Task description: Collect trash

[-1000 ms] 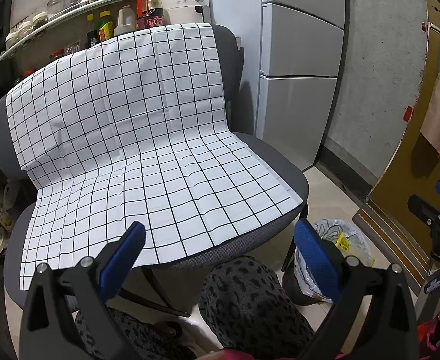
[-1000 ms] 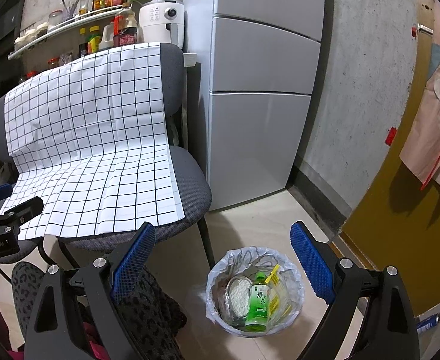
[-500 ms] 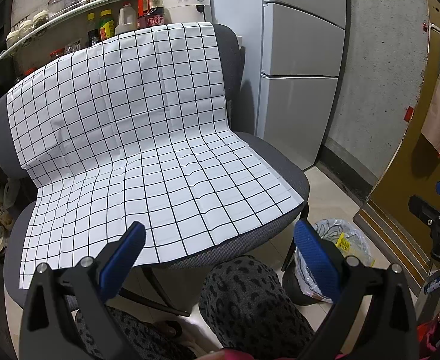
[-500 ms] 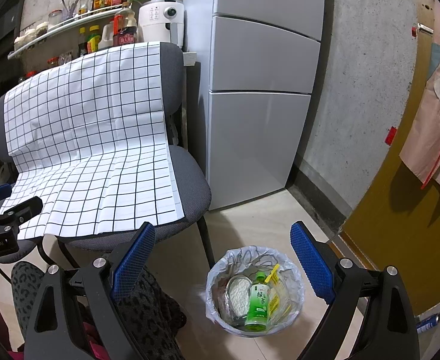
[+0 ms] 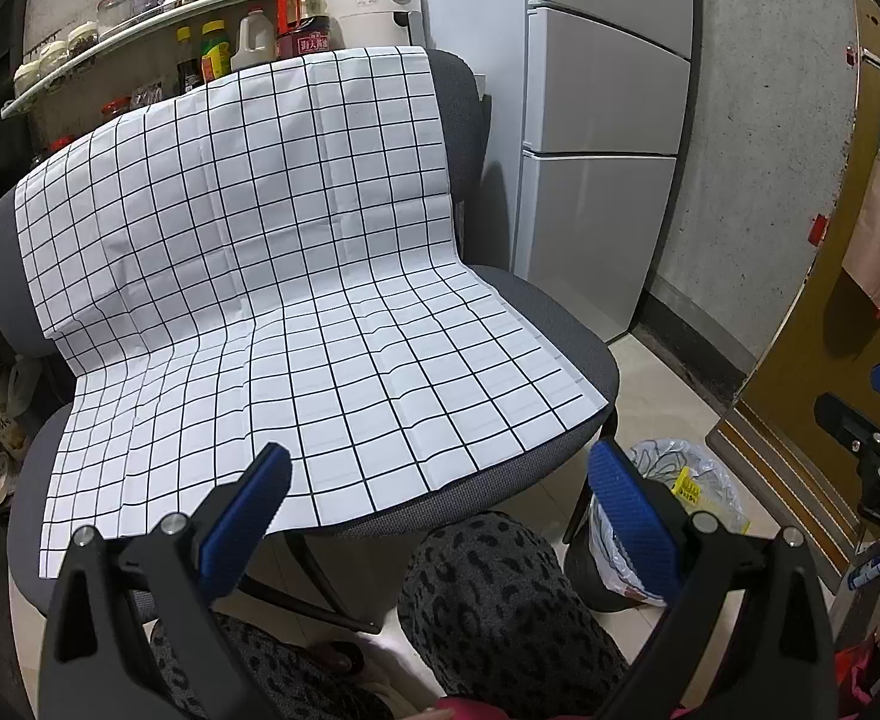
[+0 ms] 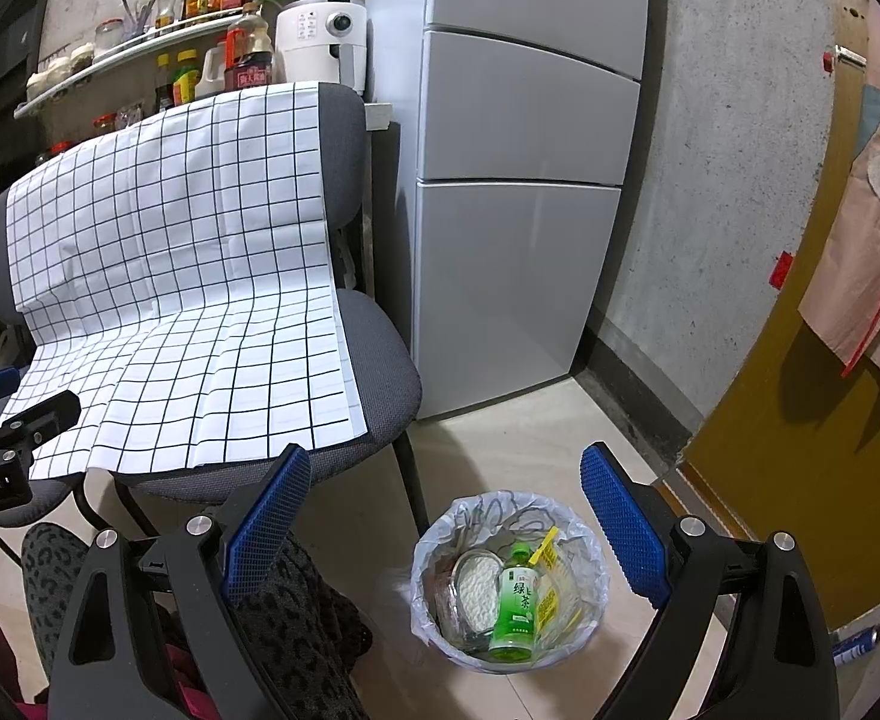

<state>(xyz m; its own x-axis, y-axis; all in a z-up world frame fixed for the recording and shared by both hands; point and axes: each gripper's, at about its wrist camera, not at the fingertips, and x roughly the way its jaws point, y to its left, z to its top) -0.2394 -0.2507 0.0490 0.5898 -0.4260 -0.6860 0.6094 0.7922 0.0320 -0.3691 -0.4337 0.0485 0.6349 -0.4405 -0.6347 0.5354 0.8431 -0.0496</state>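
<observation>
A bin lined with a clear bag (image 6: 590, 546) stands on the floor right of the chairs; inside lie a green tea bottle (image 6: 517, 603), a yellow wrapper (image 6: 545, 552) and a round white item (image 6: 477, 585). In the left wrist view the same bin (image 5: 689, 483) peeks out behind the blue pad. My right gripper (image 6: 446, 483) hovers above the bin, open and empty. My left gripper (image 5: 440, 474) is open and empty in front of the seat, which is covered by a white checked sheet (image 5: 296, 324) with nothing lying on it.
Two grey office chairs (image 6: 380, 354) carry the sheet. A white fridge (image 6: 524, 180) stands behind, a shelf of bottles and an air fryer (image 6: 320, 42) at the back left. A yellow door (image 6: 800, 420) is on the right. The person's patterned knees (image 5: 500, 600) sit below the grippers.
</observation>
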